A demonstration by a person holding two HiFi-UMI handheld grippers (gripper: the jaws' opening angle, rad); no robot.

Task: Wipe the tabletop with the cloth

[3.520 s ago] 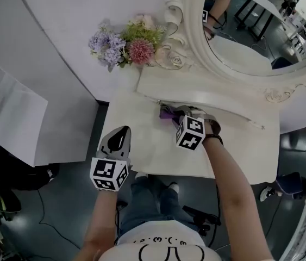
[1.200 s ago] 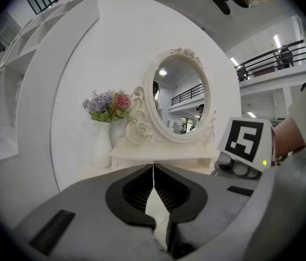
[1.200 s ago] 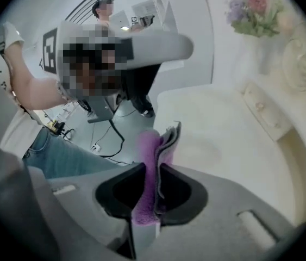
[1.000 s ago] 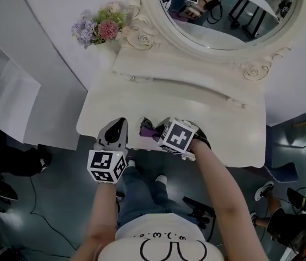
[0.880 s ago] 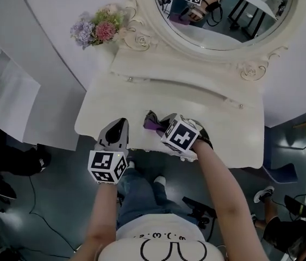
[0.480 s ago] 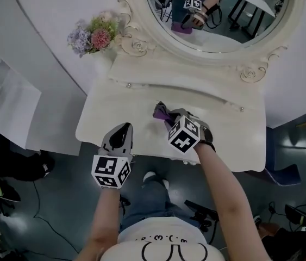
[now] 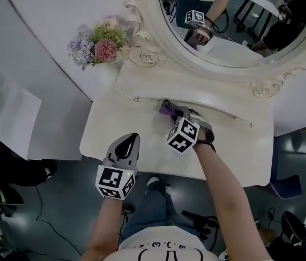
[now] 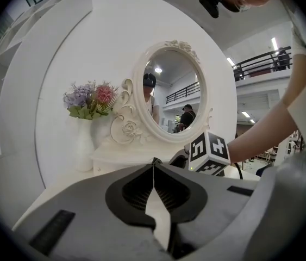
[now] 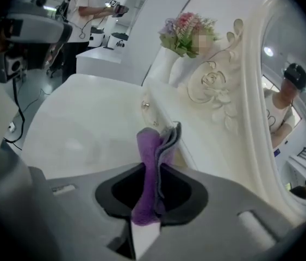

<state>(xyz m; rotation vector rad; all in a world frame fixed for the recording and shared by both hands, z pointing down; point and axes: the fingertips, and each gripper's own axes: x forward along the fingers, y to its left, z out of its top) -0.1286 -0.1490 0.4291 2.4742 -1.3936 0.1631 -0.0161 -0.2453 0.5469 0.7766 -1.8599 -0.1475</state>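
Now cloth (image 7: pixel 167 109) seemingly farther back.

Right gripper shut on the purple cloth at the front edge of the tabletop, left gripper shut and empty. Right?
Not the front edge: the head view shows the purple cloth at the back of the tabletop, against the raised ledge under the mirror. Rest holds: right gripper shut on it, left gripper shut, empty.
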